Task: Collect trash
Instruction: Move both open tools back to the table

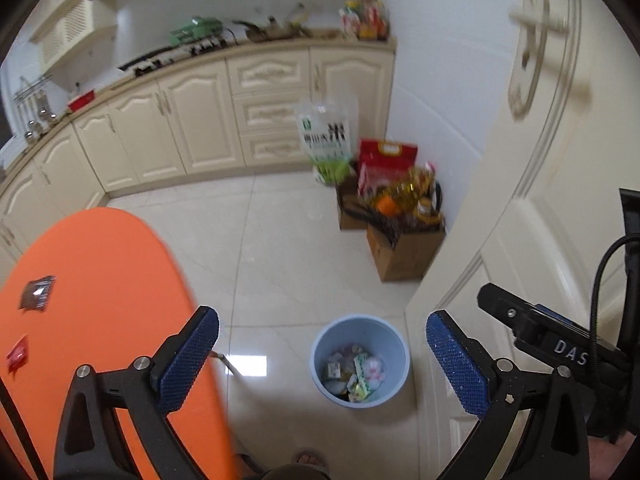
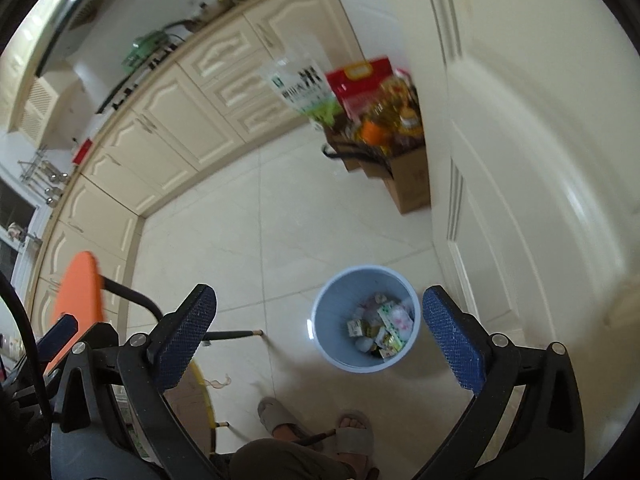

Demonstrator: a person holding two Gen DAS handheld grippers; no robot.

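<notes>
Both the left gripper (image 1: 322,354) and the right gripper (image 2: 319,322) gape wide, empty, above the blue bin (image 1: 396,344) of wrappers (image 1: 356,372). 2 wrappers (image 1: 37,292) lie on the orange table (image 1: 100,280) (left). Cardboard boxes (image 1: 404,256) flank the door (image 1: 520,208); "DAS" marks the other gripper's body.

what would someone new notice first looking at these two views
Likely the pale blue bin on the tiled floor, framed between wide-open blue-padded tongs in both views and already holding a jumble of wrappers. Next, the bright orange tabletop at the left, with a dark wrapper and a red wrapper lying on it. Farther back, cardboard boxes crammed with groceries stand in the corner by the door.
</notes>
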